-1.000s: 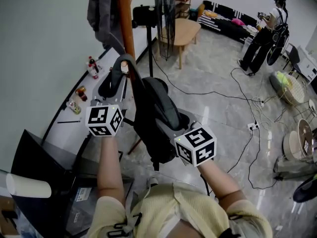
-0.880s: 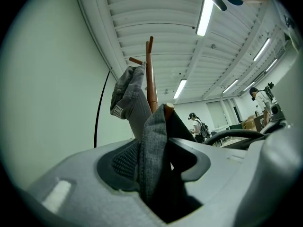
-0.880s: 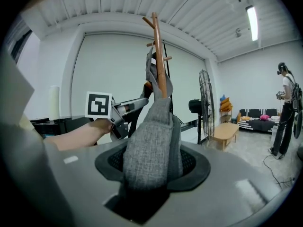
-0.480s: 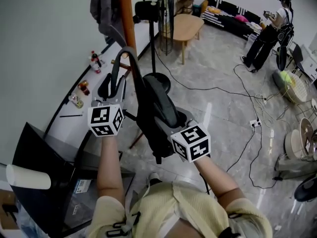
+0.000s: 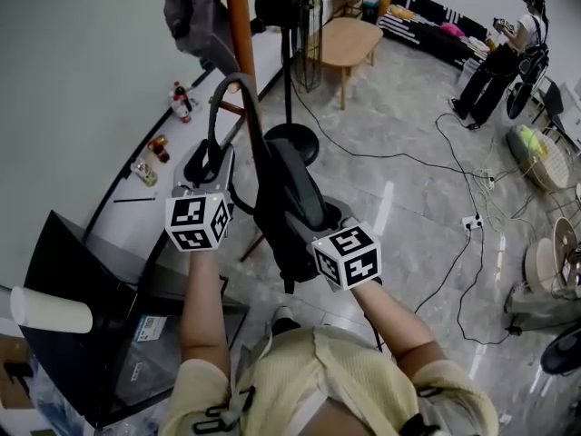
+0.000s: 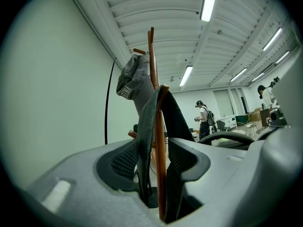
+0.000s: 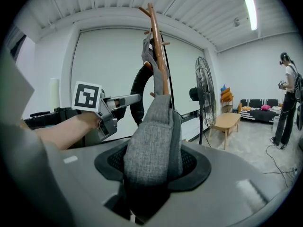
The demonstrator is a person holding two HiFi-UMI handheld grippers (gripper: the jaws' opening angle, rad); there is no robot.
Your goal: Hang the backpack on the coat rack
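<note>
The dark grey backpack (image 5: pixel 289 193) hangs against the brown coat rack pole (image 5: pixel 238 25), and its black strap loop (image 5: pixel 222 98) arcs up beside the pole. My left gripper (image 5: pixel 207 160) is level and open. In the left gripper view the strap (image 6: pixel 144 136) and the pole (image 6: pixel 161 174) pass between its wide jaws (image 6: pixel 154 150). My right gripper (image 5: pixel 298 223) is shut on the backpack's padded grey fabric (image 7: pixel 151 141), which fills the gap between its pads (image 7: pixel 154 162). The peg under the strap is mostly hidden.
A grey garment (image 5: pixel 192 12) hangs at the rack's top. Behind stand a pedestal fan (image 5: pixel 304 16) and a wooden table (image 5: pixel 356 42). A person (image 5: pixel 501 57) stands far right. Cables (image 5: pixel 454 243) cross the floor. Bottles (image 5: pixel 180 103) line the wall, and a black case (image 5: pixel 86 307) lies lower left.
Both grippers have sunk, and the backpack's body has come down with the right one. The strap loop now stands taller above the left gripper.
</note>
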